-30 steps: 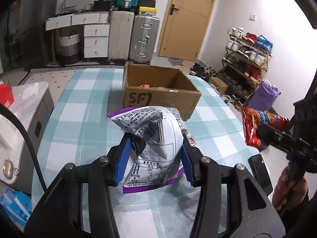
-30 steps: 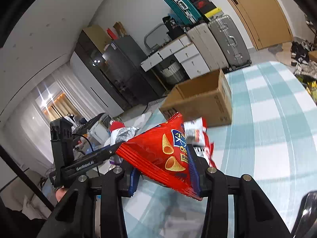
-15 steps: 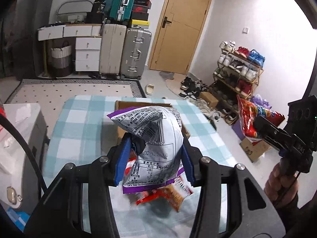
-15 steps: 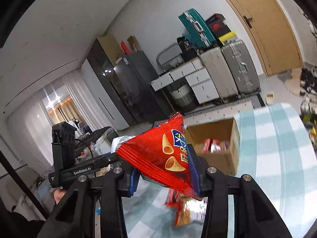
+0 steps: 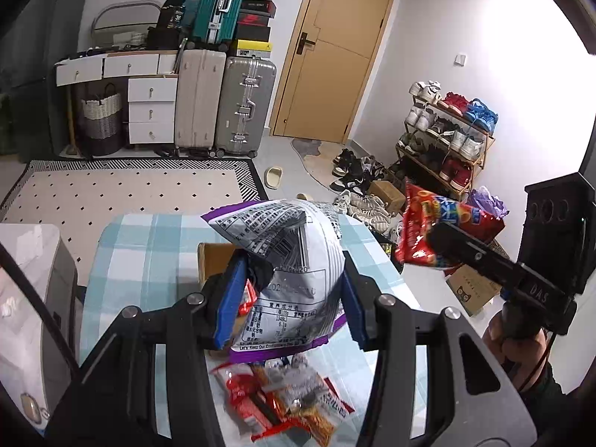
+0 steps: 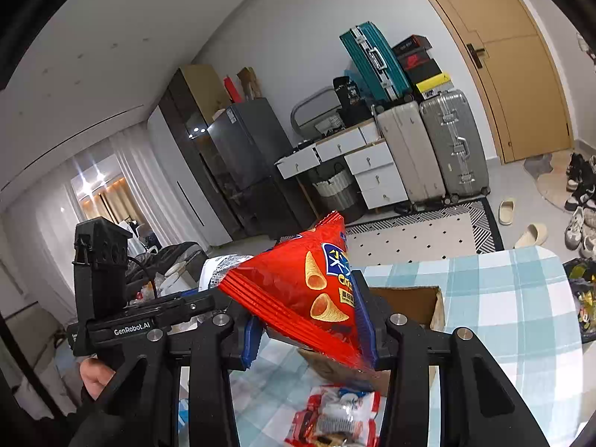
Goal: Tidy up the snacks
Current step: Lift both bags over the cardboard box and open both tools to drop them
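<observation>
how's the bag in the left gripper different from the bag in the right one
The white-and-purple bag in the left gripper shows its printed back: black text and a barcode. The red corn-cone snack bag in the right gripper shows its front, with cone pictures and a blue logo. The white-and-purple bag is pinched across its puffed middle; the red bag is held near one corner, tilted. Both are sealed and lifted above the checked tablecloth.

Checked table [image 5: 141,246], cardboard box [image 6: 428,303], snack packets [image 5: 287,398]
</observation>
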Motion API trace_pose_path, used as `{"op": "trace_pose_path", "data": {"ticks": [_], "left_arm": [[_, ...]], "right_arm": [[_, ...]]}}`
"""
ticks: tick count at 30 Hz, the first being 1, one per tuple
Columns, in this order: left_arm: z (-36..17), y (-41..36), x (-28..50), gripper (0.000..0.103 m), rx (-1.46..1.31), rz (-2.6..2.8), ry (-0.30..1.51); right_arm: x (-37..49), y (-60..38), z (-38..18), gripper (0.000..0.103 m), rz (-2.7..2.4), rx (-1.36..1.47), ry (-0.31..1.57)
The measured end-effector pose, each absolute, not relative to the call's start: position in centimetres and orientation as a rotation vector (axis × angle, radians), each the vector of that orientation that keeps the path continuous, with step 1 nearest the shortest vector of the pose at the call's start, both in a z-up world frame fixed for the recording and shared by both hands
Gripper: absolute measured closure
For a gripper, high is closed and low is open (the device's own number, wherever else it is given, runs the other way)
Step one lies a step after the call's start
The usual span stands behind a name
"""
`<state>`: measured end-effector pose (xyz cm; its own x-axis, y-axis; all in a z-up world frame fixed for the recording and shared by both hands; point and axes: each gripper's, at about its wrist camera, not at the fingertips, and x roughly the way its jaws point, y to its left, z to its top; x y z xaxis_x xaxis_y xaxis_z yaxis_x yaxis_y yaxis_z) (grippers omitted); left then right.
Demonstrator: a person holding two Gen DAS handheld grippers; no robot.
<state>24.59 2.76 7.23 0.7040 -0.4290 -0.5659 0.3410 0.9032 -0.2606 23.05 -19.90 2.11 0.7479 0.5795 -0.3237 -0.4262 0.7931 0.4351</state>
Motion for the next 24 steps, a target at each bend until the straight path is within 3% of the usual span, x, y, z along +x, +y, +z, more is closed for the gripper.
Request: {"op": "trace_pose_path", "data": {"ticks": [12, 24], "left_arm": [[0.9, 0.5, 35.2, 0.058, -0.119, -0.392, 0.816], [-7.8, -1.1, 39.7, 0.058, -0.065, -0.375, 0.934]], "right_arm": [[31.6, -18.1, -0.3, 0.060, 0.508, 0.316, 0.558], [37.5, -16.4, -7.3, 0.060, 0.448, 0.219, 0.727]]}}
